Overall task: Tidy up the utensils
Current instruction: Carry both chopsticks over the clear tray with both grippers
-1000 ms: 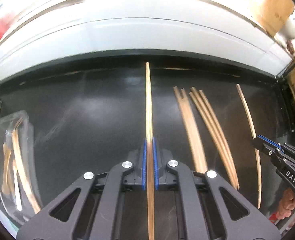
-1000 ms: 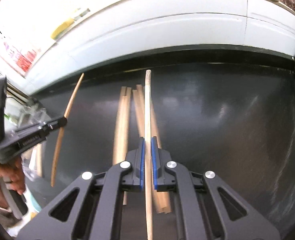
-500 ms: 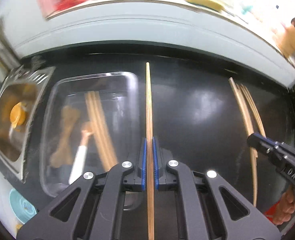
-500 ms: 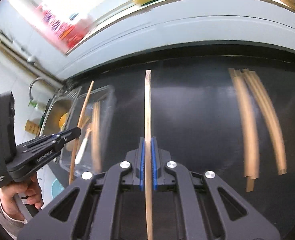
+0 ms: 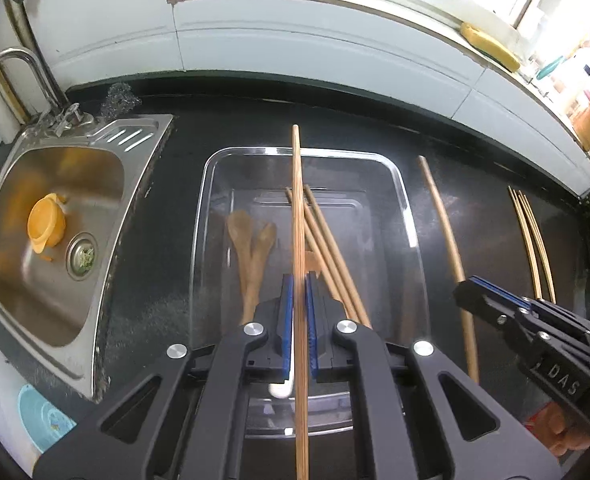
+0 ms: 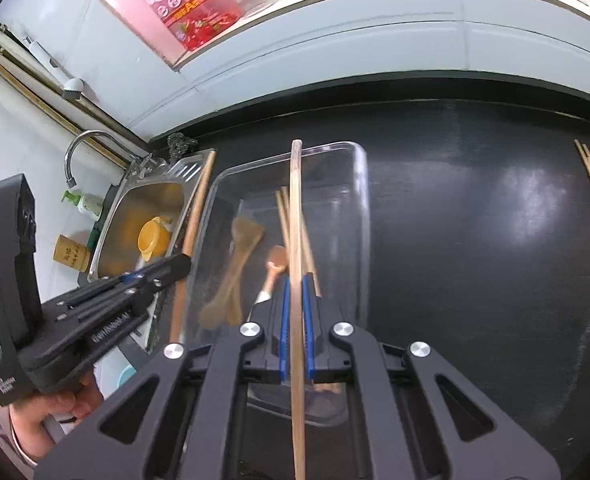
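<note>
My left gripper (image 5: 300, 304) has its blue-padded fingers (image 5: 286, 320) clamped on a long, slim bamboo chopstick (image 5: 297, 208) that runs straight out over the clear plastic tray (image 5: 409, 240). My right gripper (image 6: 295, 312) is likewise closed tight on a second chopstick (image 6: 295, 208), slightly bowed and paler at its rounded tip, also over the tray. The tray is a transparent, round-cornered rectangle on the glossy black desk (image 6: 475, 240), and inside it lie a few more chopsticks (image 5: 327, 248) angled together, two flat wooden spoons (image 5: 251, 248) with overlapping handles, and a small spoon with a white handle (image 6: 273, 272). To one side sits a brushed stainless steel sink (image 5: 35, 280) with an orange plastic cup (image 5: 47, 226) near the drain. Off to the far side of the desk a loose bundle of thin chopsticks (image 5: 531, 240) remains. From the left view the other gripper's black body carries white letters reading "DAS" (image 5: 563, 380). The writing on the left gripper's body as seen from the right is too small for me to read. A red and pink packet (image 6: 191, 4) on the tiled ledge bears printing I cannot make out.
</note>
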